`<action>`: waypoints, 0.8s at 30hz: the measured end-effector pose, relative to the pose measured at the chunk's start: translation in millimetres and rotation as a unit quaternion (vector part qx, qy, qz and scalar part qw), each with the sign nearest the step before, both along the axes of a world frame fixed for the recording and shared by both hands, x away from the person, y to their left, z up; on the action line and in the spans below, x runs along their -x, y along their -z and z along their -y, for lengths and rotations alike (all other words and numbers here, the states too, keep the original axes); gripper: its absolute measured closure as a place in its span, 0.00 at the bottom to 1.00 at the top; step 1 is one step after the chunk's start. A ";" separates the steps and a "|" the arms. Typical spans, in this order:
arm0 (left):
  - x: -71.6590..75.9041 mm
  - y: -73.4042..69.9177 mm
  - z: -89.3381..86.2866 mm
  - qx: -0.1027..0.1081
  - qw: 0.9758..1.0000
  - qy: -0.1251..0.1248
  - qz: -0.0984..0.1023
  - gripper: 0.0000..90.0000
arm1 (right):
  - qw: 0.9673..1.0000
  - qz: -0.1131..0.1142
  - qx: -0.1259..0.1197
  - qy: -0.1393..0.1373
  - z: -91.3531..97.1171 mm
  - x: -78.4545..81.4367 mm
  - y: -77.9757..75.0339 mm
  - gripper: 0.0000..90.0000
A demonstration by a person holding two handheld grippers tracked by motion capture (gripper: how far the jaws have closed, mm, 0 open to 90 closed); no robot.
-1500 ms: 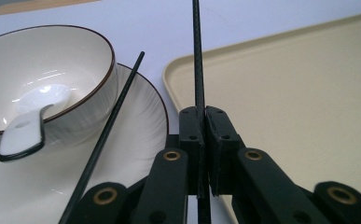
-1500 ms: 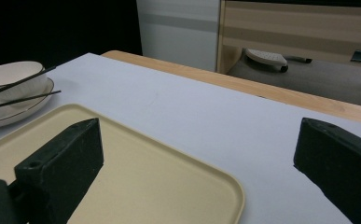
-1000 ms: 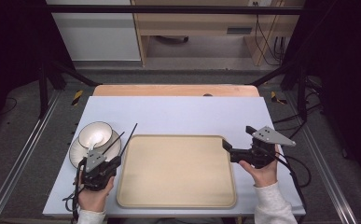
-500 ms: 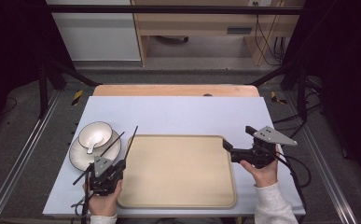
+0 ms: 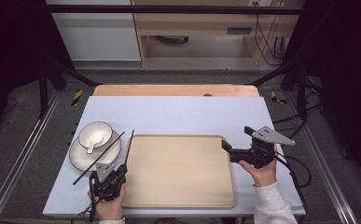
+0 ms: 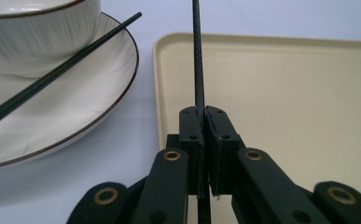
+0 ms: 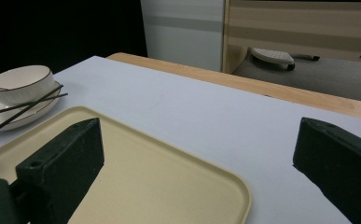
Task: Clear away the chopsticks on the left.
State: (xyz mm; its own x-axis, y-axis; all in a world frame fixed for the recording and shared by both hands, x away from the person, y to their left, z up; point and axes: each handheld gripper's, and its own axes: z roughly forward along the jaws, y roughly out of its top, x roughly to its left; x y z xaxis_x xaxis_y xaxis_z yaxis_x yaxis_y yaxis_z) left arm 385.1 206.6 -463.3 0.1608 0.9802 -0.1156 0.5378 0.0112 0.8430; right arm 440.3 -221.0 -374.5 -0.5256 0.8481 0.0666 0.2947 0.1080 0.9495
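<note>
Gripping: left tool (image 6: 201,140) is clenching one chopstick (image 6: 197,56), sticking straight ahead along the tray's (image 6: 281,93) edge.
Waiting: right tool (image 7: 192,163) is gaping, released.

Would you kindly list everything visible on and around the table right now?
tray: one, beige, centre of the table.
plate: one, white with a dark rim, left of the tray.
bowl: one, white, on the plate.
spoon: one, white, in the bowl.
chopsticks: two, black; one lying across the plate, one clamped in the left hand-held gripper.
table: one, pale blue-grey top.
left hand-held gripper: black, shut on a chopstick.
right hand-held gripper: black, open, at the tray's right edge.
</note>
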 end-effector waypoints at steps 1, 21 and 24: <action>-1.4 2.2 0.9 0.002 1.000 -0.005 0.001 0.95 | 1.000 0.001 0.000 -0.001 -0.2 -0.2 0.1 0.02; -15.6 21.7 9.8 -0.013 0.999 -0.015 -0.049 0.95 | 1.000 -0.006 0.004 -0.004 -3.2 -0.9 2.2 0.03; -15.9 21.5 9.6 -0.014 0.999 -0.013 -0.050 0.95 | 1.000 -0.005 0.006 -0.005 -3.6 -1.2 2.6 0.03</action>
State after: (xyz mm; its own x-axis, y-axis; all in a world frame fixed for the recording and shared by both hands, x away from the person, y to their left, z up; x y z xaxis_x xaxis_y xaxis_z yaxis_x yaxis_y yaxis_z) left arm 401.0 197.0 -484.7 0.1248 0.9869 -0.1022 0.6196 0.0029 0.7849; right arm 441.6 -217.4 -377.1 -0.5329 0.8439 0.0619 0.3034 0.1223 0.9450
